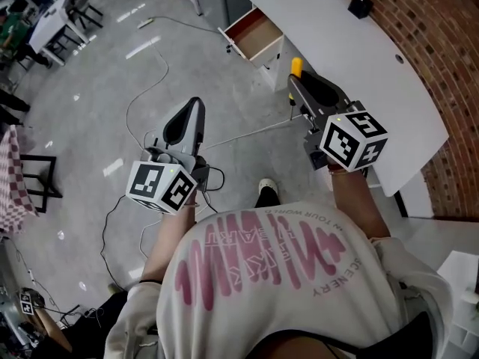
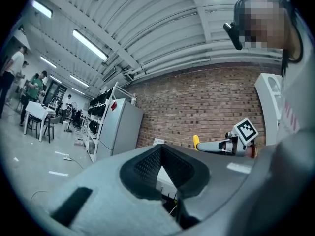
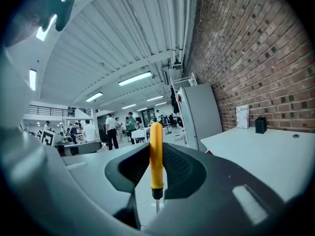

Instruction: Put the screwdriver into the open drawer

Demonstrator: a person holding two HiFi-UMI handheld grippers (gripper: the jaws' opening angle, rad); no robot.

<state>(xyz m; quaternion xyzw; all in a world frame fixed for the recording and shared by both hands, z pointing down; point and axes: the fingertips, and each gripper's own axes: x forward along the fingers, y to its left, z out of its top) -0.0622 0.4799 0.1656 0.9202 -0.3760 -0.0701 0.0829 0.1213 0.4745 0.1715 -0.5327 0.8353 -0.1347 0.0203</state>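
Note:
My right gripper is shut on a screwdriver with a yellow handle, beside the white desk's front edge. In the right gripper view the screwdriver stands upright between the pads, its metal shaft pointing down. The open drawer, brown inside, juts from the desk's left end, farther ahead and to the left. My left gripper hangs over the floor at the left, its jaws together with nothing between them. The left gripper view shows those pads and the right gripper beyond them.
A small black object sits on the desk by the brick wall. Cables trail over the concrete floor. A grey fridge stands past the desk. Tables, chairs and several people are farther off.

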